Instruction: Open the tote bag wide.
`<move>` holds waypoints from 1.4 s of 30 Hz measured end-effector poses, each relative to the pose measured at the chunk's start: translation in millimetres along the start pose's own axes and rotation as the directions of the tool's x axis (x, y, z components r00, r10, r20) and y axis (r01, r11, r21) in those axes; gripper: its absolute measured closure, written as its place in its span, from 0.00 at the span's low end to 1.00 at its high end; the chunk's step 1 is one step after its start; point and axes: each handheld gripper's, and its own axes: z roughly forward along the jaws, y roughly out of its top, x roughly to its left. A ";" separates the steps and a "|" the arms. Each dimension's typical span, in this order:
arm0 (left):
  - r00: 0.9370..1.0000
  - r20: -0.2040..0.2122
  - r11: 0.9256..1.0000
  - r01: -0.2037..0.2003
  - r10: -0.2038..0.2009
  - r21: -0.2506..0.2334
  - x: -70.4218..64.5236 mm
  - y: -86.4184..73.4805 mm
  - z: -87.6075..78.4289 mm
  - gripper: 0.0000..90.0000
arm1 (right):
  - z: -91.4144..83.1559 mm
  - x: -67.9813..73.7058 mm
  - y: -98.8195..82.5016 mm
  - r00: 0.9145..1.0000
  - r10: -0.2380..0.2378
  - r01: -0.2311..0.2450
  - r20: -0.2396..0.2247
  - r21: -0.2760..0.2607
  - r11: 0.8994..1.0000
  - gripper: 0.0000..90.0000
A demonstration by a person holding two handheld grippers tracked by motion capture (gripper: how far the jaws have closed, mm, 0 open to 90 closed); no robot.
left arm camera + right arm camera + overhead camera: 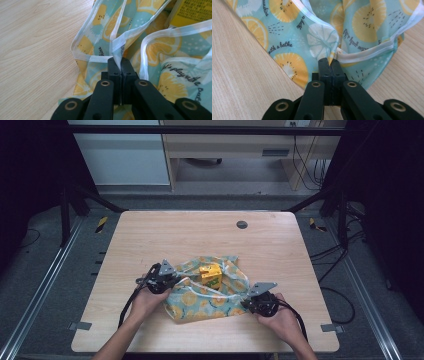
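A teal bag printed with orange slices (207, 292) lies on the wooden table (150, 240), with a yellow box (210, 274) resting in its mouth. My left gripper (167, 281) is at the bag's left side, shut on its white-trimmed rim (117, 53). My right gripper (252, 302) is at the bag's right corner, shut on the fabric beside the white hem (362, 55). In the left gripper view the yellow box (192, 12) lies at the top right. In the right gripper view the bag (294, 32) spreads away from the jaws.
A dark round grommet (242, 224) is set in the table near its far edge. A metal frame and cables (330, 255) surround the table. Bare wood lies to the left and behind the bag.
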 end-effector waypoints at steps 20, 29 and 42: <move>0.996 -0.063 0.967 0.046 -0.064 -0.250 19.1 22.1 -82.8 0.20 | -63.7 -11.0 41.2 0.982 0.102 -0.049 0.156 -0.308 0.950 0.13; 0.984 -0.105 0.976 0.125 -0.145 -0.178 44.9 -25.1 -102.5 0.12 | -64.5 -38.8 10.4 0.926 0.289 -0.200 0.245 -0.330 0.923 0.09; 0.968 -0.150 0.978 0.196 -0.204 -0.065 53.1 -76.3 -96.5 0.10 | -45.1 -53.3 -39.4 0.847 0.341 -0.272 0.408 -0.219 0.937 0.15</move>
